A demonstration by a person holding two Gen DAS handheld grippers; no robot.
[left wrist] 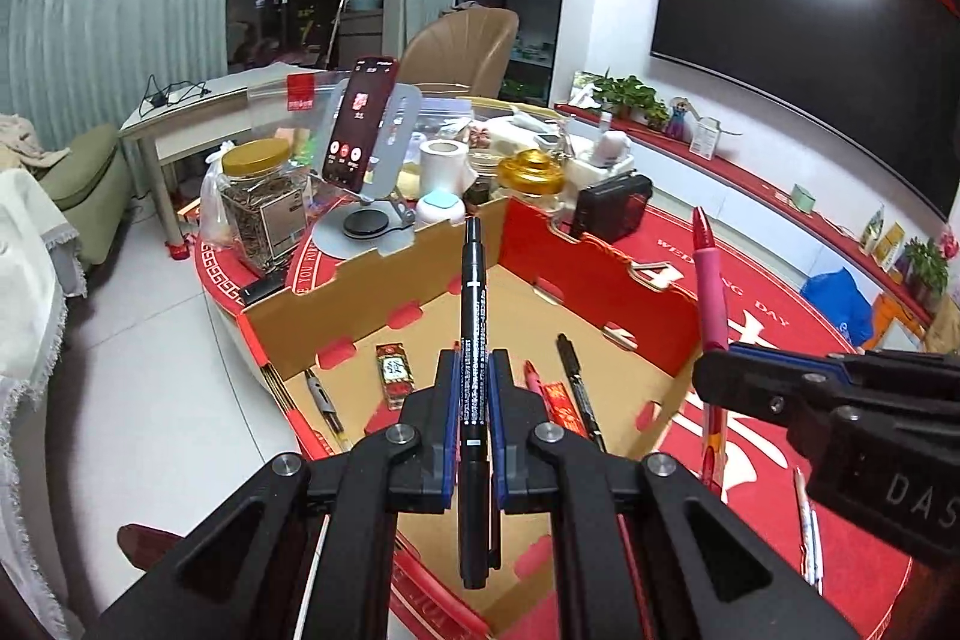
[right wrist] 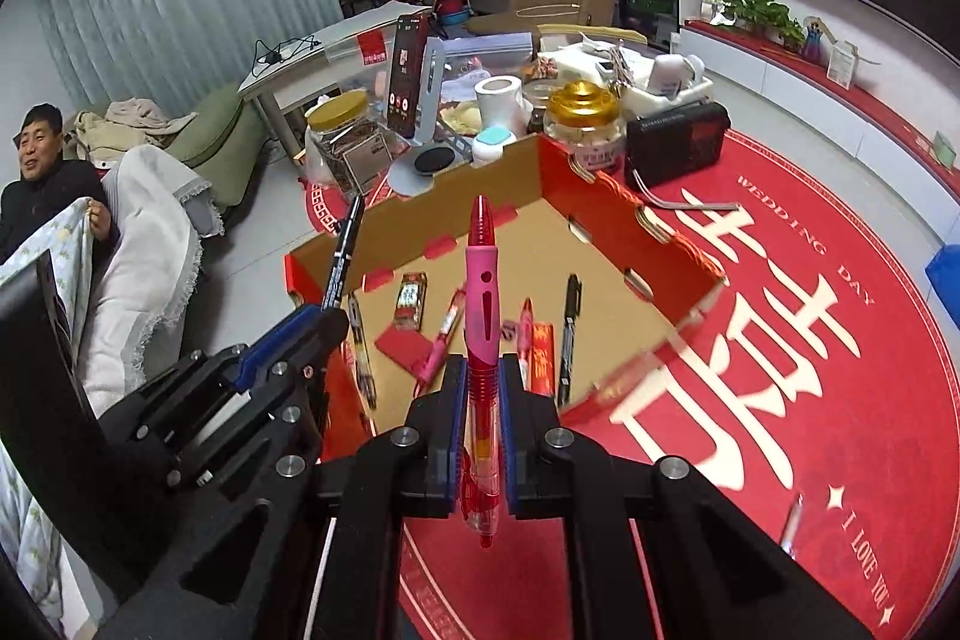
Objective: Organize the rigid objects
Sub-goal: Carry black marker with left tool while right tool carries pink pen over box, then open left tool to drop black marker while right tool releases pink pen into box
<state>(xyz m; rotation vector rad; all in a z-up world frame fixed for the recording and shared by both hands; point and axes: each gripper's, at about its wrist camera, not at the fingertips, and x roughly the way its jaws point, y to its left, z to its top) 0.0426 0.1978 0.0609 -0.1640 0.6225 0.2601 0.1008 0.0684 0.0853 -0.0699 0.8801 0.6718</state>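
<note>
While both pairs of fingers are closed, we log the left gripper (left wrist: 474, 400) clamped on a black marker (left wrist: 474, 340) and the right gripper (right wrist: 483, 394) clamped on a pink pen (right wrist: 482, 316), each held lengthwise, tip forward, above the near edge of the cardboard box (right wrist: 600, 202) on the red tabletop (right wrist: 810, 340). Several pens and small red packets already lie on the box floor. Risks, as we judge them: the two grippers sit close, so a release could knock one pen; a long overhang could tip either over the box wall.
</note>
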